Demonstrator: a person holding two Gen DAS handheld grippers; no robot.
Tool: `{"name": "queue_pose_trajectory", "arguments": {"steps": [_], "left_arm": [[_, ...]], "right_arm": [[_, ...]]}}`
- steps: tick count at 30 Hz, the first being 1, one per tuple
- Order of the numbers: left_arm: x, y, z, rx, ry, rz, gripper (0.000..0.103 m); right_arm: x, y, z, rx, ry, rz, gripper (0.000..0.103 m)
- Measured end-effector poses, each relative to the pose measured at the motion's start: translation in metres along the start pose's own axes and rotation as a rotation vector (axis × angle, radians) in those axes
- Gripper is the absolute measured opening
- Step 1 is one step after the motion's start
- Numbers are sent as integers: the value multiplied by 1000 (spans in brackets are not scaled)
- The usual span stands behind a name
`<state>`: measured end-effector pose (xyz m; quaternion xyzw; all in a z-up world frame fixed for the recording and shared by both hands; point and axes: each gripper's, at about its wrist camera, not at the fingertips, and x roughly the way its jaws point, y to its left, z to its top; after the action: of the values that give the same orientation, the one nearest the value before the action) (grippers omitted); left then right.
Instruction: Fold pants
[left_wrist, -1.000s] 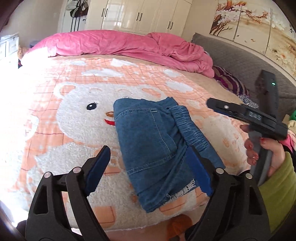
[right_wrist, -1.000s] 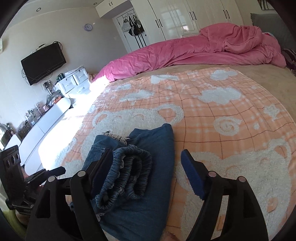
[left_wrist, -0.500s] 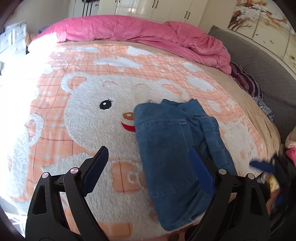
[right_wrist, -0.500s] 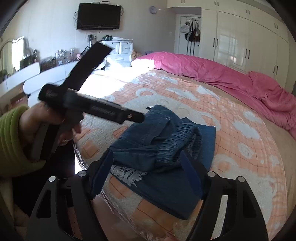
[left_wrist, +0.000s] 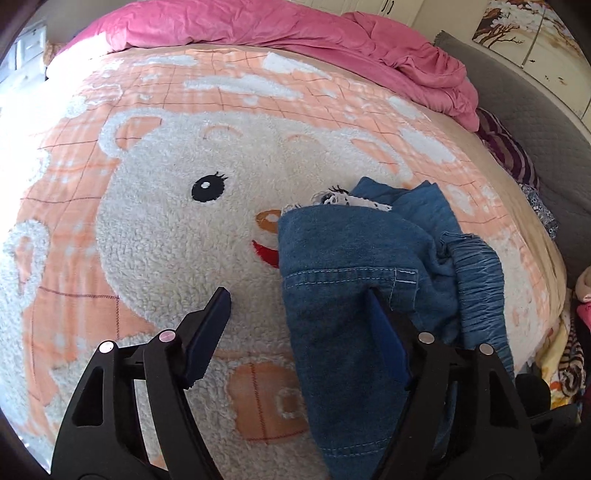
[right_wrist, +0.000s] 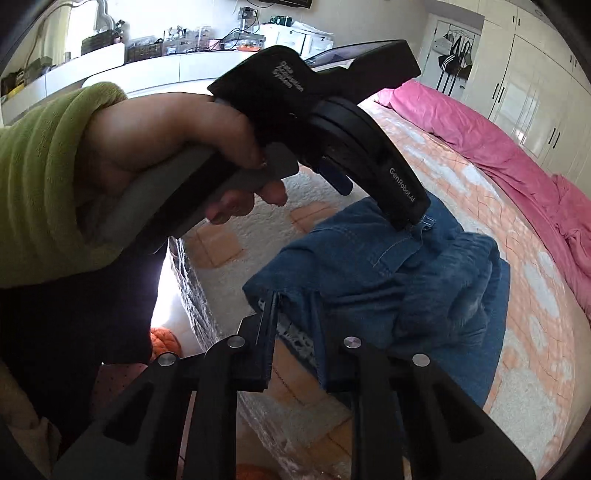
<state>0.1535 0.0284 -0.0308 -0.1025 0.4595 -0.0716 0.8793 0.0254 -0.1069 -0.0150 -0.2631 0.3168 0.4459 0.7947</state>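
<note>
The blue denim pants (left_wrist: 351, 266) lie loosely folded on the bear blanket (left_wrist: 166, 221) near the bed's edge, the elastic waistband (left_wrist: 480, 280) bunched on the right. My left gripper (left_wrist: 295, 299) hovers over their left edge with its jaws closing. Its right finger (left_wrist: 384, 332) digs into the denim and its left finger is off the cloth. In the right wrist view a hand (right_wrist: 155, 147) in a green sleeve holds that left gripper (right_wrist: 376, 206) on the pants (right_wrist: 424, 277). My right gripper (right_wrist: 295, 306) is closing, pinched on the near lace-trimmed denim edge.
A pink duvet (left_wrist: 258, 26) is heaped along the far side of the bed. A grey padded headboard (left_wrist: 535, 129) and striped pillow (left_wrist: 506, 151) lie to the right. The bed's edge (right_wrist: 192, 288) drops off beside the pants. Behind it stand a white cluttered counter (right_wrist: 147, 70) and wardrobes (right_wrist: 535, 74).
My right gripper has rolled, dropped to the pants' near edge and narrowed from wide open onto the denim. My left gripper has moved closer, and its right finger now touches the cloth.
</note>
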Motion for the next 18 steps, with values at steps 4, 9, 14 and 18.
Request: {"name": "queue_pose_trajectory", "arguments": {"steps": [4,9,14,18], "left_arm": [[3,1,0,6,-7,6,70],[-4,2,-3,-16,-25,4,71],[-14,1,-4,-19,-43,7,71],[-22,-4,-7,-3,-64,0,71]], "right_arm": [[3,-7,-2,40,-2,33,21],[-19,-11,1,63,-91,77,44],[-56,-35,7,163,-248,55,58],[-74,-72,1,315,-333,-21,73]]}}
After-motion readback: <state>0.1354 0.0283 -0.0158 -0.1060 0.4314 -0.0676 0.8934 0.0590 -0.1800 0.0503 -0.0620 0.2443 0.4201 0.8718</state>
